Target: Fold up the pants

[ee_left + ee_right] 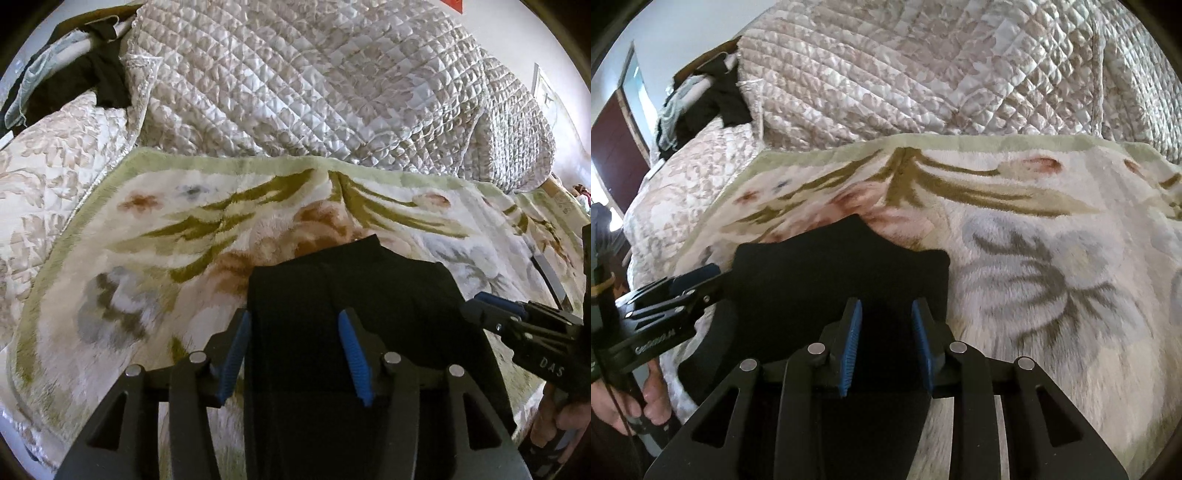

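With the pants [369,295] flat on the blanket [147,240], the left claw [295,332] and right claw [886,325] gape empty, so the next fold apparently requires gripping an edge.

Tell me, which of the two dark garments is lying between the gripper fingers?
The black pants spread flat on the floral blanket; the other dark clothes are heaped far back beside the quilt.

The pants [354,295] are matt black cloth; the blanket [147,236] is fluffy pile; the quilt [295,74] is glossy stitched satin; ribbed blue pads [851,339] look rubbery
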The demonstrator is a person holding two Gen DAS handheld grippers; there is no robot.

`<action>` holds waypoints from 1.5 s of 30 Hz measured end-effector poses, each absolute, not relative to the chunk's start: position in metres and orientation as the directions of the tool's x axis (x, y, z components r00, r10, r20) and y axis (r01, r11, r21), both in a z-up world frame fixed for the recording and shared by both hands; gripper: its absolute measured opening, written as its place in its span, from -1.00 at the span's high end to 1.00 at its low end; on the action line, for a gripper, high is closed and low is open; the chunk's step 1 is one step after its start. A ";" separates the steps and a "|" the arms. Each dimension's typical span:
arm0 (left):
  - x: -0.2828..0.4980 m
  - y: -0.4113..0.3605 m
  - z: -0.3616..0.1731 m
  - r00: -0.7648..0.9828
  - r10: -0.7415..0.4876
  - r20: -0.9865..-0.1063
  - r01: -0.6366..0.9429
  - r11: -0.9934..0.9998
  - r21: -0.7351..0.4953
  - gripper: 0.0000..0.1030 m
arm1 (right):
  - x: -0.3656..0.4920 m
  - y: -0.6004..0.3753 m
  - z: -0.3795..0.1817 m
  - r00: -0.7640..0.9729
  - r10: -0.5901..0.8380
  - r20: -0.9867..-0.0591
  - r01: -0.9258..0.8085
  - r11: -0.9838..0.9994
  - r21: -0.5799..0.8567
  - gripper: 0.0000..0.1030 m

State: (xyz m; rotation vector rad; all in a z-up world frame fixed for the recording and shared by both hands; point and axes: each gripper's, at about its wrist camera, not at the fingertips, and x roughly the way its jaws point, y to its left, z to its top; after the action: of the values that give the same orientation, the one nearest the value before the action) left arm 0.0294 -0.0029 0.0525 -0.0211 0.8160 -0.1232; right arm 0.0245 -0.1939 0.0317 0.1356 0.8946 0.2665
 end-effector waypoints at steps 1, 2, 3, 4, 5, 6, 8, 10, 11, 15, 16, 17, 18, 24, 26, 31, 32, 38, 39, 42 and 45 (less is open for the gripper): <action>0.026 -0.004 0.054 0.681 -0.118 -0.723 0.104 0.993 -0.064 -0.04 | 0.019 -0.193 0.034 0.596 0.287 -0.750 -0.176 0.958 0.227 0.44; 0.022 -0.004 0.055 0.684 -0.117 -0.720 0.105 0.993 -0.061 -0.04 | 0.013 -0.193 0.035 0.596 0.291 -0.748 -0.179 0.957 0.229 0.44; 0.018 -0.004 0.057 0.687 -0.116 -0.718 0.105 0.993 -0.060 -0.04 | 0.008 -0.192 0.036 0.597 0.294 -0.747 -0.181 0.956 0.232 0.44; 0.013 -0.004 0.057 0.689 -0.116 -0.715 0.106 0.993 -0.059 -0.04 | 0.004 -0.192 0.036 0.596 0.295 -0.747 -0.182 0.955 0.232 0.44; 0.009 -0.004 0.058 0.690 -0.119 -0.714 0.108 0.992 -0.060 -0.04 | -0.001 -0.191 0.036 0.594 0.299 -0.747 -0.185 0.954 0.235 0.44; 0.005 -0.004 0.058 0.692 -0.119 -0.712 0.110 0.992 -0.060 -0.04 | -0.007 -0.190 0.037 0.593 0.303 -0.746 -0.188 0.953 0.238 0.44; -0.006 -0.003 0.056 0.693 -0.124 -0.710 0.117 0.991 -0.060 -0.04 | -0.019 -0.189 0.037 0.593 0.309 -0.744 -0.190 0.951 0.244 0.44; -0.016 -0.002 0.051 0.688 -0.131 -0.714 0.125 0.990 -0.061 0.00 | -0.030 -0.187 0.034 0.585 0.321 -0.745 -0.197 0.947 0.254 0.44; -0.020 -0.002 0.047 0.681 -0.133 -0.720 0.129 0.990 -0.061 0.03 | -0.034 -0.186 0.032 0.580 0.322 -0.748 -0.200 0.947 0.253 0.44; -0.029 0.000 0.026 0.646 -0.136 -0.752 0.129 0.989 -0.068 0.20 | -0.044 -0.181 0.016 0.555 0.312 -0.771 -0.207 0.950 0.234 0.44; -0.030 0.001 0.027 0.652 -0.140 -0.745 0.128 0.989 -0.073 0.20 | -0.045 -0.181 0.014 0.557 0.309 -0.771 -0.210 0.950 0.229 0.44; -0.031 0.001 0.028 0.653 -0.139 -0.744 0.129 0.989 -0.071 0.20 | -0.045 -0.180 0.015 0.558 0.305 -0.772 -0.213 0.952 0.222 0.44; -0.030 0.001 0.029 0.653 -0.139 -0.744 0.129 0.989 -0.072 0.20 | -0.045 -0.179 0.016 0.558 0.300 -0.774 -0.215 0.953 0.214 0.44; -0.029 0.010 0.037 0.650 -0.129 -0.748 0.097 0.991 -0.087 0.20 | -0.045 -0.189 0.025 0.569 0.314 -0.760 -0.195 0.949 0.246 0.44; -0.029 0.013 0.039 0.653 -0.129 -0.746 0.088 0.992 -0.094 0.20 | -0.045 -0.193 0.027 0.575 0.314 -0.755 -0.186 0.949 0.253 0.44; -0.025 0.021 0.042 0.651 -0.128 -0.748 0.067 0.991 -0.112 0.17 | -0.044 -0.200 0.028 0.583 0.311 -0.751 -0.163 0.950 0.267 0.44; -0.024 0.022 0.042 0.649 -0.127 -0.750 0.061 0.992 -0.115 0.14 | -0.044 -0.201 0.028 0.582 0.309 -0.752 -0.160 0.950 0.267 0.44; -0.018 0.023 0.043 0.648 -0.130 -0.751 0.057 0.991 -0.122 0.04 | -0.040 -0.208 0.026 0.578 0.312 -0.754 -0.139 0.948 0.287 -0.06; -0.017 0.024 0.044 0.648 -0.133 -0.750 0.060 0.990 -0.124 0.02 | -0.039 -0.209 0.027 0.580 0.318 -0.750 -0.136 0.945 0.296 -0.07; -0.011 0.023 0.044 0.646 -0.142 -0.750 0.067 0.989 -0.130 -0.08 | -0.036 -0.211 0.027 0.578 0.324 -0.749 -0.135 0.943 0.304 -0.07; -0.005 0.023 0.043 0.639 -0.154 -0.753 0.072 0.987 -0.141 -0.10 | -0.029 -0.213 0.026 0.570 0.329 -0.753 -0.128 0.941 0.314 -0.07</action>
State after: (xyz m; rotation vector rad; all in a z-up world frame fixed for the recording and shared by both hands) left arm -0.0047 0.0230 0.0432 -0.1009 0.8681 -0.1297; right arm -0.0288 -0.2131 0.0263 0.2348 0.9274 0.2711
